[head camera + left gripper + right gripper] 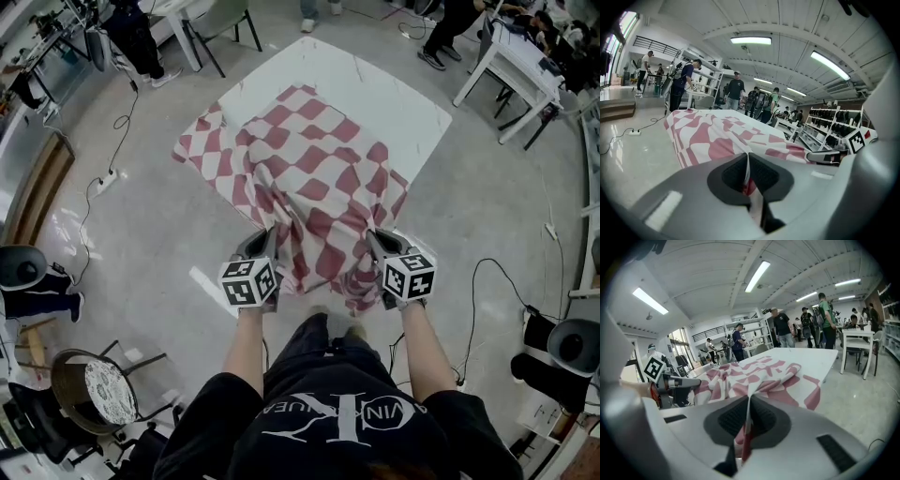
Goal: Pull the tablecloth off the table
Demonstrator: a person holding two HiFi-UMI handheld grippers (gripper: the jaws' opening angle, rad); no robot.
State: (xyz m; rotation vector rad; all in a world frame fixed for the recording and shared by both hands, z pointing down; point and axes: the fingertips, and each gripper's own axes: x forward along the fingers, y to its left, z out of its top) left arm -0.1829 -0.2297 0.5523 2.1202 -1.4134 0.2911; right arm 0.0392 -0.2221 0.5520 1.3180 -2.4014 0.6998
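Red-and-white checked fabric, the tablecloth (309, 178) lies rumpled over the near and left part of the white table (394, 103), whose far right stretch is bare. Its near edge hangs off the table toward the person, and one flap droops over the table's left side. That near edge is pinched in two places: the left gripper (748, 174) is clamped on a fold of it, and the right gripper (748, 420) likewise, each with cloth squeezed between closed jaws. To pull well, I judge both hands should draw back together at one pace, toward the person's body and fairly low, grips tight, so the cloth slides evenly and does not twist. The left flap may drag on the table's corner, so easing slightly away from that side could help. The cloth's long axis runs from the table's far edge to the grippers, its folds gathering and narrowing toward the person, where its leading end points.
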